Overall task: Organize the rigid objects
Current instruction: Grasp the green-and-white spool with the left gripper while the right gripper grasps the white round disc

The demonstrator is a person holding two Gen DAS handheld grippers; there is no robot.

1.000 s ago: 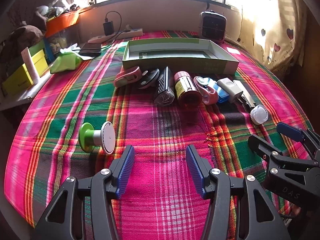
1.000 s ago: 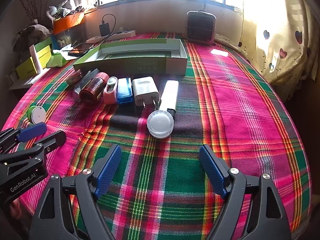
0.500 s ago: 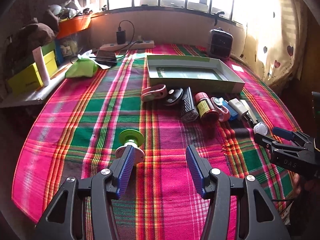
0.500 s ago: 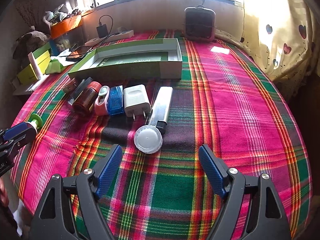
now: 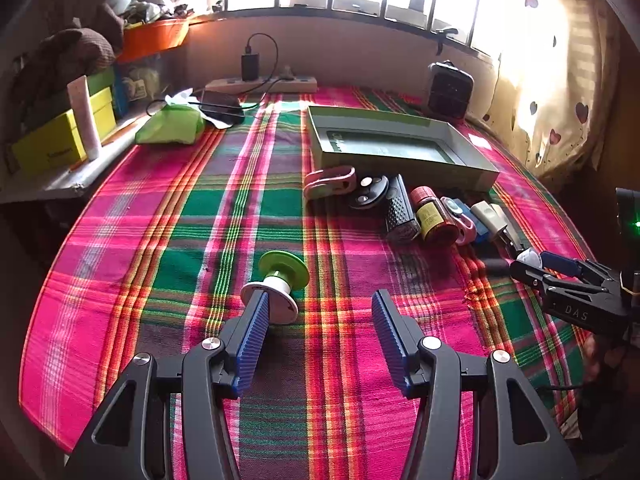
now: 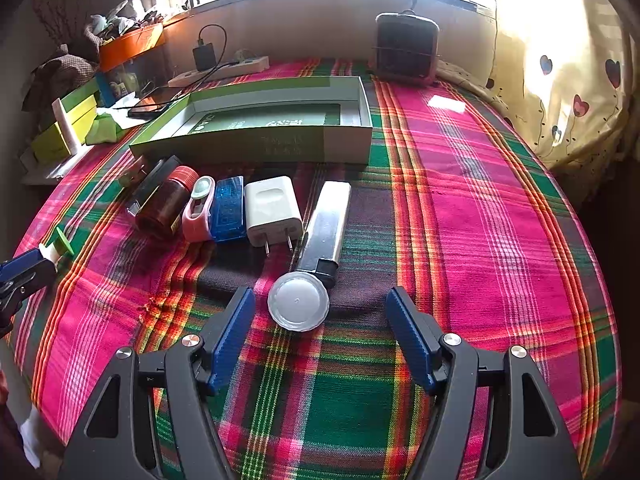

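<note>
On the plaid cloth [image 6: 500, 200] right in front of your right gripper [image 6: 320, 320] sits the white round cap [image 6: 298, 306], lying flat between the two blue pads with gap on both sides, nothing touching it. Jaws there are wide but have just been closing in, cap between them, not gripped yet. Looks like the reach-and-grasp step for the cap, first pick of the sort. Next move calls for finishing the close on the cap's rim, squarely, since it's low and flat and could skid on the cloth, then lift and carry to the green box [image 6: 256, 142] behind the row, which looks empty.

Your left gripper [image 5: 316, 328] is also wide, holding nothing; the green and white spool [image 5: 278, 286] lies on its side just at the left pad's tip, not between the pads. You'd need to shift left to centre on it.

Row of other items sits in front of the box: brown jar [image 6: 166, 204], pink clip [image 6: 198, 210], blue case [image 6: 228, 210], white charger [image 6: 272, 210], silver lighter [image 6: 326, 224] with its dark end just beside the cap.

Pose: both grippers tilted steeply down toward the cloth, side by side, right one seen at the edge of the left view with its tips near the cap
</note>
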